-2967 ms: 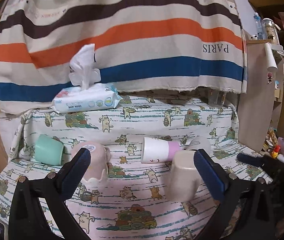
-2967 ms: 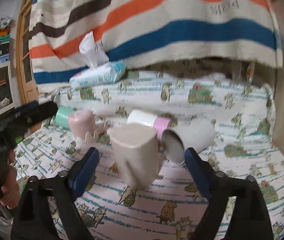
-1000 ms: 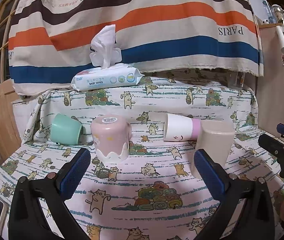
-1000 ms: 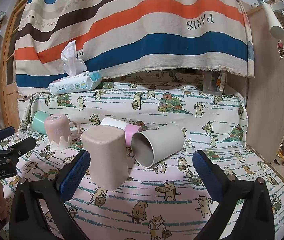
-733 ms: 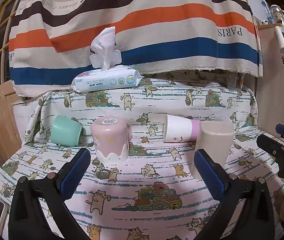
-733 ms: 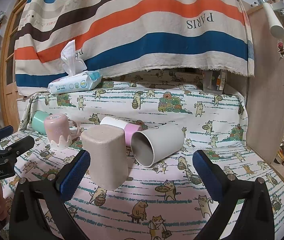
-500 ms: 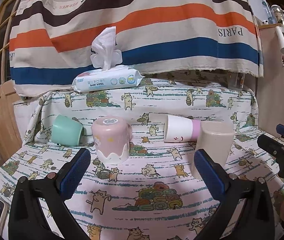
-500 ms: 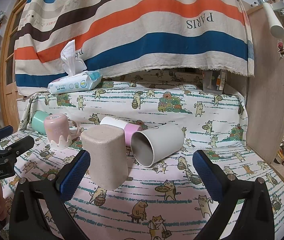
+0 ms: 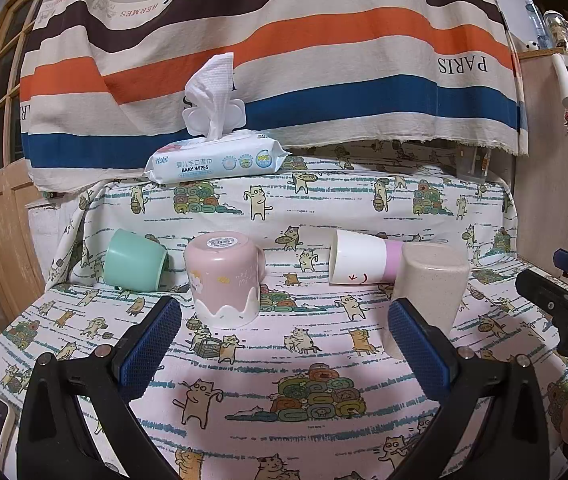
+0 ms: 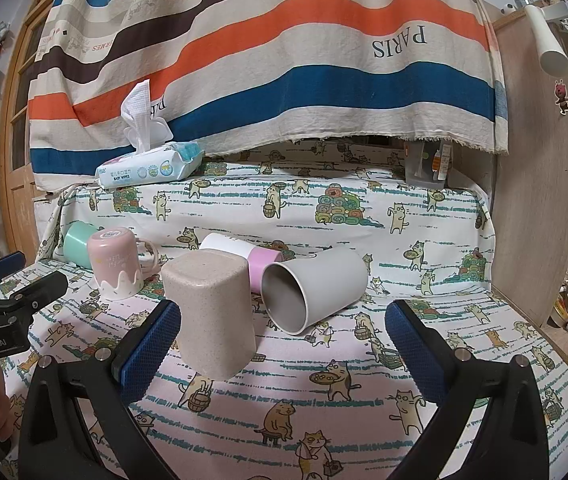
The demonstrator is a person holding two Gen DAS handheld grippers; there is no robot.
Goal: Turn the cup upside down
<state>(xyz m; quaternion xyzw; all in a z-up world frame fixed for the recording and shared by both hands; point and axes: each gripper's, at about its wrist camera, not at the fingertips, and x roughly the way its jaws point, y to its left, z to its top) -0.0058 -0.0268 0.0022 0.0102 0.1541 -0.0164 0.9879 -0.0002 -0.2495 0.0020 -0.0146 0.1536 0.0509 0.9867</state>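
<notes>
Nothing has moved — beige cup (image 10: 212,316) stands inverted, axis vertical; both tongs (image 9: 284,340) (image 10: 284,340) gape wide.

Just ahead of my right tongs' left finger stands the speckled beige cup (image 10: 211,314), squarish, bottom up, mouth down on the cloth. Straight in front of those tongs the grey cup (image 10: 315,288) lies on its side, open mouth facing me. Behind both, the white cup with a pink band (image 10: 244,258) lies on its side. Ahead of my left tongs the pink mug (image 9: 224,278) stands upside down, and left of it the mint green cup (image 9: 135,261) lies tipped over.
</notes>
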